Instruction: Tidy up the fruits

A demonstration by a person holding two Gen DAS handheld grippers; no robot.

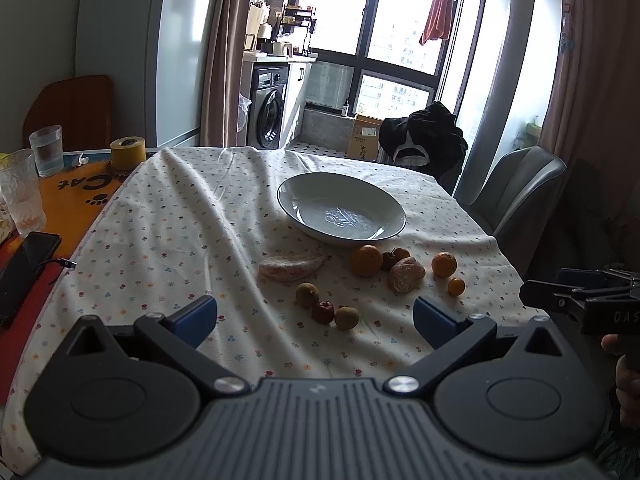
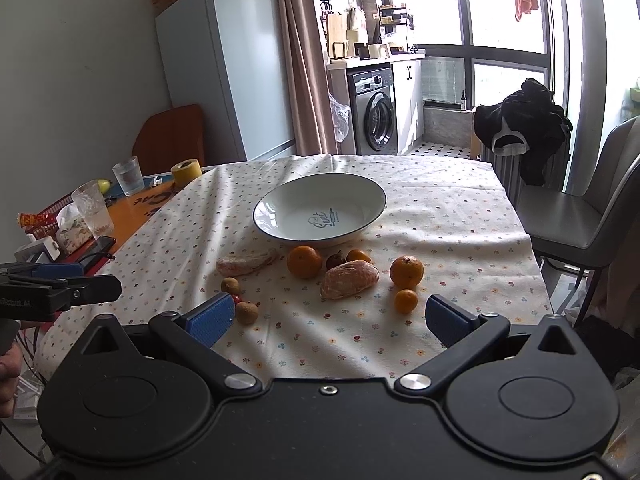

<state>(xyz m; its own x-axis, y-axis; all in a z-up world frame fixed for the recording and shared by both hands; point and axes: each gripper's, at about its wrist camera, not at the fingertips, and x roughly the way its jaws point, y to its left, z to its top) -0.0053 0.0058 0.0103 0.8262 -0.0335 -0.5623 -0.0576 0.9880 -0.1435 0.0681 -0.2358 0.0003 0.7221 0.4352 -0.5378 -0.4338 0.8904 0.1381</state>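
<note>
Fruits lie loose on tablecloth, all just in front of empty white plate, none inside. My left gripper wide open, holds nothing. My right gripper same, fingers apart, near fruits.

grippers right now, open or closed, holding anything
Left gripper: jaws open, holding nothing.
Right gripper: jaws open, holding nothing.

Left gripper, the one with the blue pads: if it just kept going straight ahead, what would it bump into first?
Probably the small fruits nearest it: the left gripper, open, points at a little red fruit between two brownish ones. Beyond lies the empty white bowl. Depth is hard to judge here.
</note>
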